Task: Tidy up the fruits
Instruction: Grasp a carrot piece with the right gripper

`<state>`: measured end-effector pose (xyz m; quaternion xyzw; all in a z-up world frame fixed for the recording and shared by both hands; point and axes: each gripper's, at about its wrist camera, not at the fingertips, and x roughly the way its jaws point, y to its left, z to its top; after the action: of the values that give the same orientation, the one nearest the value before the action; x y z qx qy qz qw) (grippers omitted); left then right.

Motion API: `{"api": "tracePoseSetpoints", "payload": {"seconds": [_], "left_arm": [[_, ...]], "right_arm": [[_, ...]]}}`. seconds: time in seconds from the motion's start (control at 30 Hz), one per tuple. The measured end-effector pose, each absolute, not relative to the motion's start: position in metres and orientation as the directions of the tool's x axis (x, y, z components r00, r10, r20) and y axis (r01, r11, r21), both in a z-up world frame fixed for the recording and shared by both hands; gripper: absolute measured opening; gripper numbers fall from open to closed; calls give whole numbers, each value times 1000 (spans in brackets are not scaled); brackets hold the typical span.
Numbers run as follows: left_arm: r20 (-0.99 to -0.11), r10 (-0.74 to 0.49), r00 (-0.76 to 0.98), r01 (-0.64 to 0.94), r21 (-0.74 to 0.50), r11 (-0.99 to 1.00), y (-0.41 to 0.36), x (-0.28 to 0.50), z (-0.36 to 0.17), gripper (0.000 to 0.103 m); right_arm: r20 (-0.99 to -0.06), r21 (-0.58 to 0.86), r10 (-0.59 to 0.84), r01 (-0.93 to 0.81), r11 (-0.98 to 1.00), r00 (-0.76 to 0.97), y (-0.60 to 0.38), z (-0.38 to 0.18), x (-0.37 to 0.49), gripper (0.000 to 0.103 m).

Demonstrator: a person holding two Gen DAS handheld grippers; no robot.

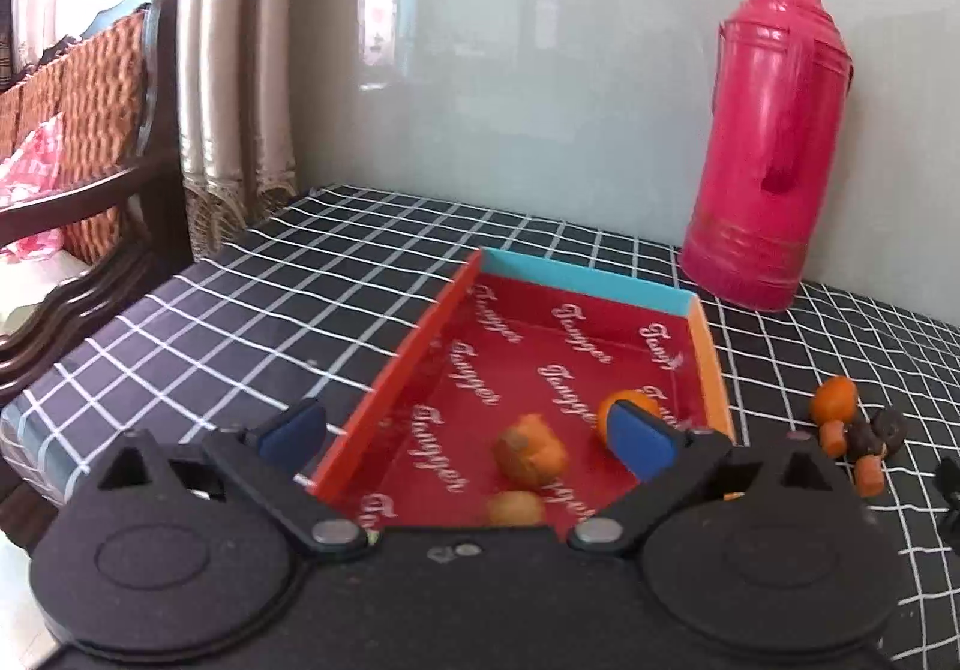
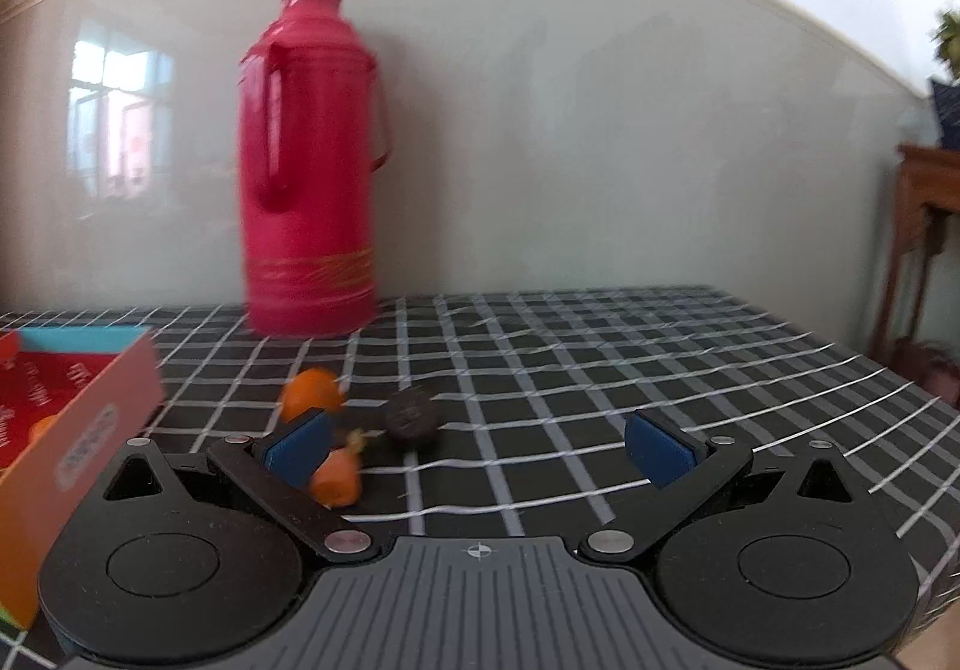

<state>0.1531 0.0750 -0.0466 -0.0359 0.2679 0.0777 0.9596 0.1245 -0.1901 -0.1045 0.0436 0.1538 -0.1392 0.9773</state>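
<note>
Progress of the fruit sorting, seen from both wrist cameras. The left claw (image 1: pixel 474 439) hangs over the near end of the red box lid (image 1: pixel 414 364) that serves as the collecting tray; its blue pads (image 1: pixel 639 439) stand wide apart with nothing clamped between them. Three pieces already lie on the printed red floor of the tray: a lumpy orange-brown fruit (image 1: pixel 531 449) near the middle, a small round yellowish fruit (image 1: pixel 515 508) just in front of it at the near edge, and a round orange fruit (image 1: pixel 627 409) against the right wall, partly hidden behind the right pad. The remaining pieces sit in a loose cluster on the checked cloth of the bench (image 2: pixel 600 370), just right of the tray and well clear of the pink thermos flask (image 2: pixel 309 166) at the back wall: a mandarin (image 2: pixel 311 393), a dark round fruit (image 2: pixel 411 418), and a small orange piece (image 2: pixel 337 481) nearest the camera; the left view suggests one or two more small orange and dark bits in the same heap, though blur prevents a firm count. The right claw (image 2: pixel 480 454) faces this cluster with its pads likewise apart and empty, the left pad just in front of the small orange piece. Judged from this layout, roughly half of the job is done: three fruits are stowed, and the cluster on the cloth is still to be carried over.
</note>
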Motion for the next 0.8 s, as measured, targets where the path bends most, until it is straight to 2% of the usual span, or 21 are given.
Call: {"api": "tracePoseSetpoints", "payload": {"seconds": [0.3, 0.33, 0.37, 0.43, 0.5, 0.63, 0.7, 0.8], "left_arm": [[-509, 228, 830, -266, -2, 964, 106, 142, -52, 95], [-510, 236, 827, -275, -1, 961, 109, 141, -52, 95], [-513, 242, 824, -283, -3, 959, 113, 141, -53, 95], [-521, 252, 816, -301, -9, 954, 122, 139, -55, 95], [-527, 267, 806, -318, -5, 948, 129, 139, -58, 95], [-530, 292, 796, -347, -4, 938, 142, 134, -59, 95], [-529, 304, 792, -359, -2, 933, 146, 132, -59, 96], [-523, 311, 794, -368, -6, 930, 152, 129, -59, 97]], "right_arm": [[-381, 81, -140, 184, 980, 914, -175, -111, 152, 103], [-388, 79, -133, 177, 981, 912, -173, -112, 155, 99], [-394, 77, -126, 169, 983, 910, -171, -112, 159, 79], [-443, 79, -95, 144, 986, 891, -169, -115, 173, 52], [-487, 104, -82, 151, 983, 869, -171, -119, 184, 51], [-519, 123, -87, 174, 977, 851, -176, -121, 195, 51], [-534, 138, -76, 175, 975, 842, -178, -122, 200, 45], [-543, 99, -96, 177, 979, 834, -174, -121, 206, 30]]}}
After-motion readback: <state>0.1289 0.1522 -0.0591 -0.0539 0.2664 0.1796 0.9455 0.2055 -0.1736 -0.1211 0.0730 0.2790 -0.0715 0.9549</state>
